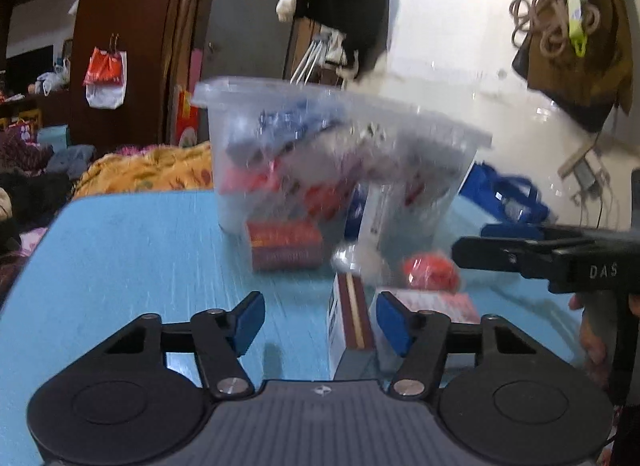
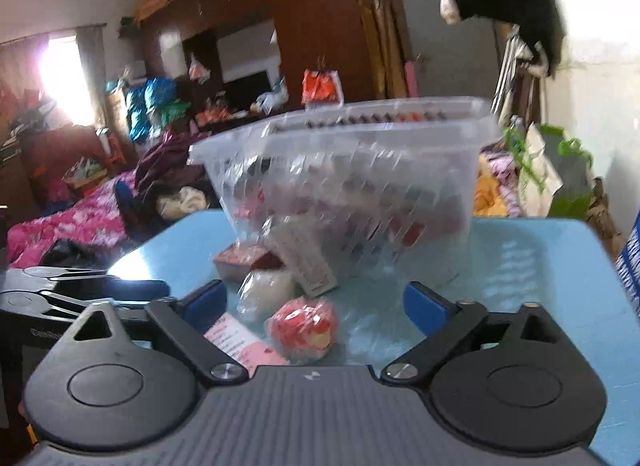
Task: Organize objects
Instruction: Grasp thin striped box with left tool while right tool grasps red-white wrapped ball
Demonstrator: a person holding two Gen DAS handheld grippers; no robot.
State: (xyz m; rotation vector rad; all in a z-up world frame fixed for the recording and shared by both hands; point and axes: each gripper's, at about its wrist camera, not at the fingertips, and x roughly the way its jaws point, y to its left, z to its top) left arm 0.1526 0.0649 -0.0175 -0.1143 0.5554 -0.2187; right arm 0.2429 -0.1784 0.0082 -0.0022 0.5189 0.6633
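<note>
A clear plastic tub (image 1: 340, 145) (image 2: 352, 185), partly filled with packets, stands at the middle of the blue table (image 1: 120, 246). In front of it lie a red box (image 1: 286, 246), a white wrapped ball (image 2: 264, 292), a red wrapped ball (image 2: 304, 326) (image 1: 430, 272) and a pink card (image 2: 244, 340). My left gripper (image 1: 322, 320) is open; a brown-and-white box (image 1: 350, 322) stands between its fingers, close to the right pad and apart from the left one. My right gripper (image 2: 316, 304) is open, low over the table, with the red ball between its fingers and untouched.
A white oblong box (image 2: 308, 262) leans against the tub. A blue bag (image 1: 508, 193) lies beyond the table's right side. Bedding and clothes (image 2: 80, 217) are heaped to the left. Bags (image 1: 572, 45) hang on the wall.
</note>
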